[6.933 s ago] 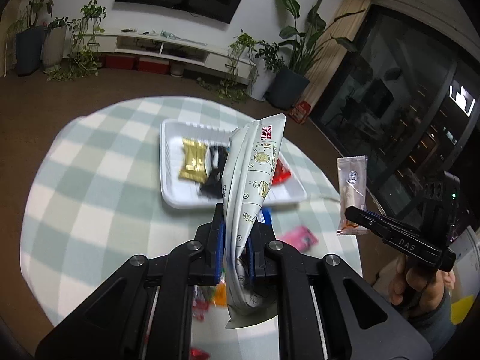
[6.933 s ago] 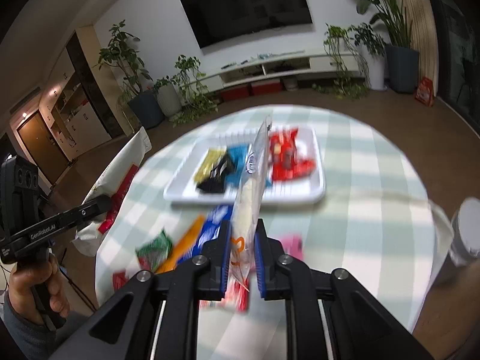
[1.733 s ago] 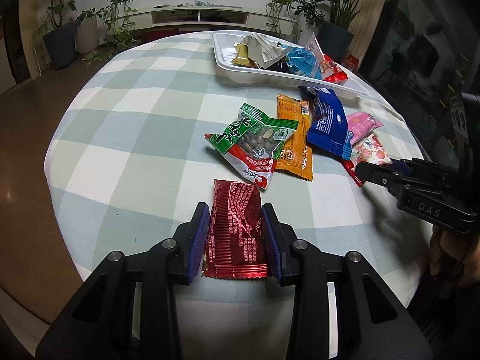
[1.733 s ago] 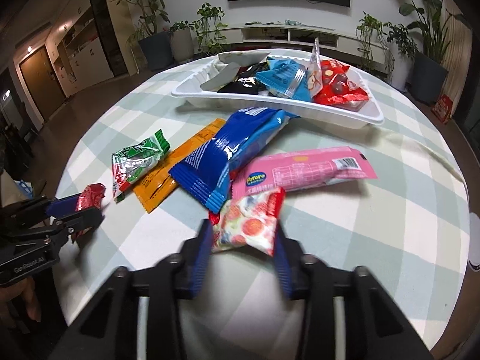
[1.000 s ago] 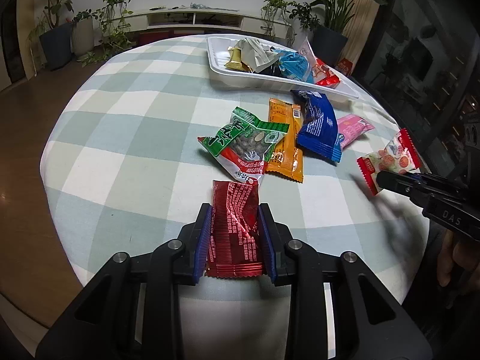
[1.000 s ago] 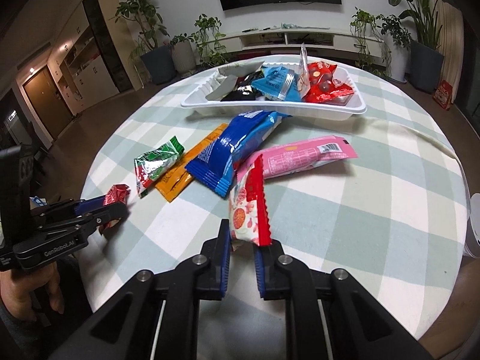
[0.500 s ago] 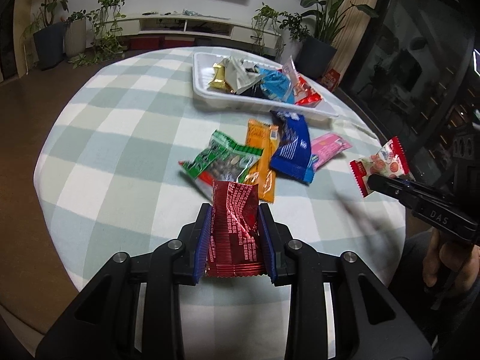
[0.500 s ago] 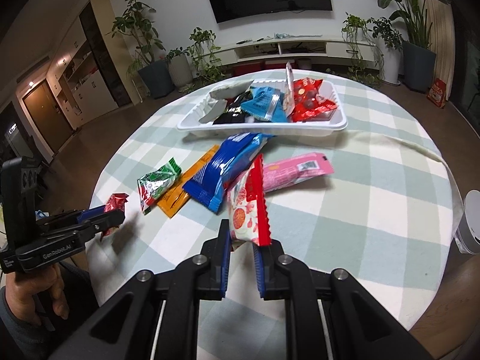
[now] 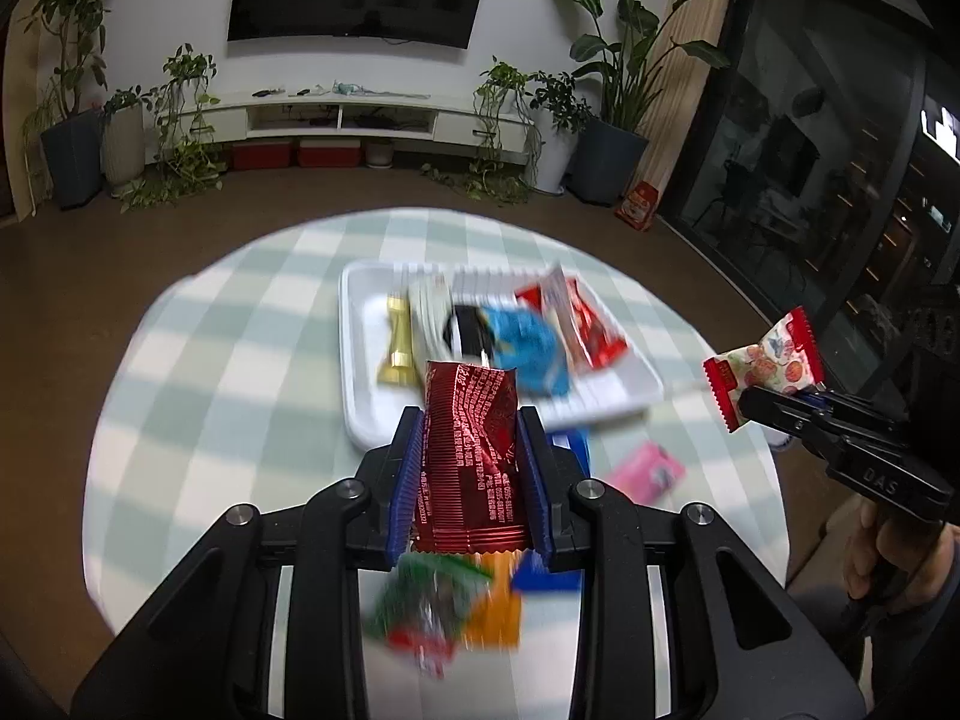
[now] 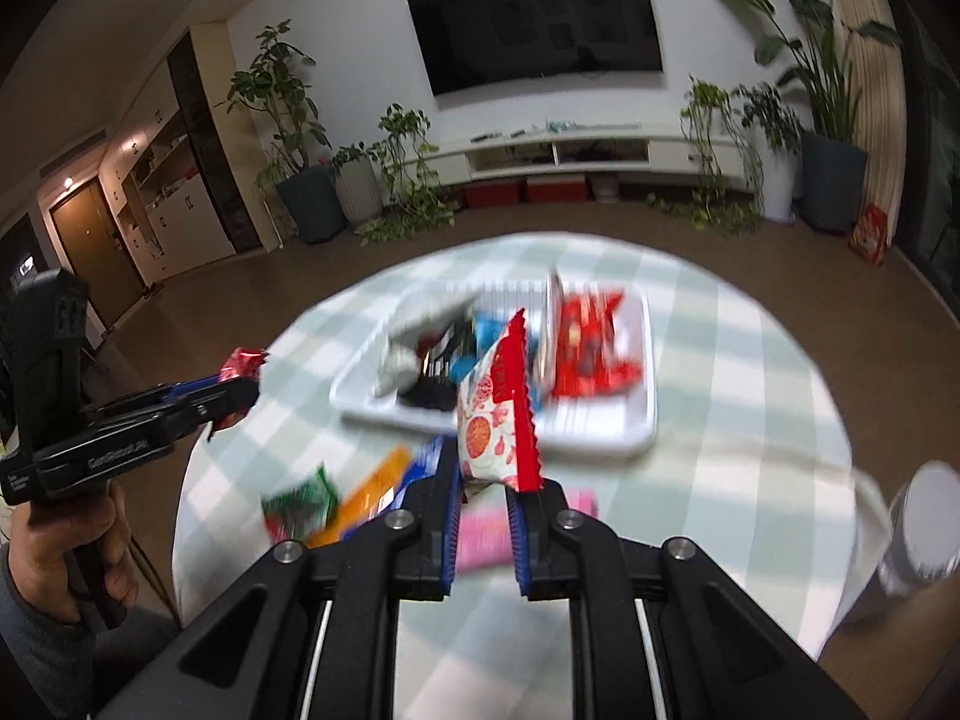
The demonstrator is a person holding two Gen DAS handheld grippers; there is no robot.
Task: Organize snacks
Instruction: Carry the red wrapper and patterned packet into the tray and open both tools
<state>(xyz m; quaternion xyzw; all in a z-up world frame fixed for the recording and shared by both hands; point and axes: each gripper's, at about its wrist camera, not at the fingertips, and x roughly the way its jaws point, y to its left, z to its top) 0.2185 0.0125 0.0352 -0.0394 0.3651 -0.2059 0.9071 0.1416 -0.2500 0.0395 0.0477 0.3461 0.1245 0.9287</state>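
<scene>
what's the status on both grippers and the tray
Left gripper shut on red foil packet. Right gripper shut on red-edged candy packet. Both above the table, short of white tray. Path clear.

Both tools raised above the snack tray, each gripping a packet

The right tool (image 10: 483, 480) pinches a red-edged white candy packet (image 10: 497, 420) upright above the checked tabletop (image 10: 750, 408), in front of the white tray (image 10: 600, 438) of blurred snacks. At left, the left tool (image 10: 234, 393) clamps a dark red packet (image 10: 242, 363). Green, orange, blue and pink packets lie below.
</scene>
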